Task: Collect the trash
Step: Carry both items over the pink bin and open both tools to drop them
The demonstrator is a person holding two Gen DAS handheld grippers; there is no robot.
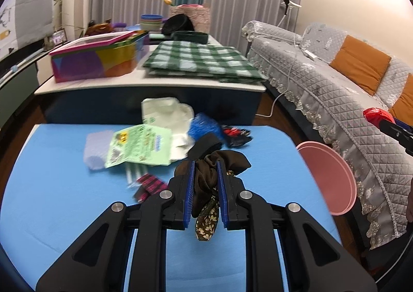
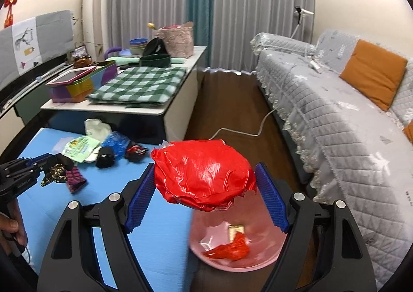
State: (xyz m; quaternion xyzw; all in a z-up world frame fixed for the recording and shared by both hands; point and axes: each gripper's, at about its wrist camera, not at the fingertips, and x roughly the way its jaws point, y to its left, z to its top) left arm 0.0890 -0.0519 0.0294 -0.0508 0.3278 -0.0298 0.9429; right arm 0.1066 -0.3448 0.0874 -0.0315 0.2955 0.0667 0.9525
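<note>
Right tool (image 2: 205, 195) spread wide around red wrapper (image 2: 204, 173), directly above pink bin (image 2: 258, 255). Left tool (image 1: 205, 188) grips brown cloth (image 1: 206, 178); bin lies to its right.

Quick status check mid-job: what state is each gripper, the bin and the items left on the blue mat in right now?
left gripper: shut on brown patterned cloth, held above the blue mat
right gripper: jaws wide, red plastic wrapper between them, over the bin
pink bin: open, beside the mat, holding red scrap and a small packet
green-printed packet: lying flat on mat
blue crinkled wrapper: crumpled, on mat
colourful tin: lid ajar
</note>
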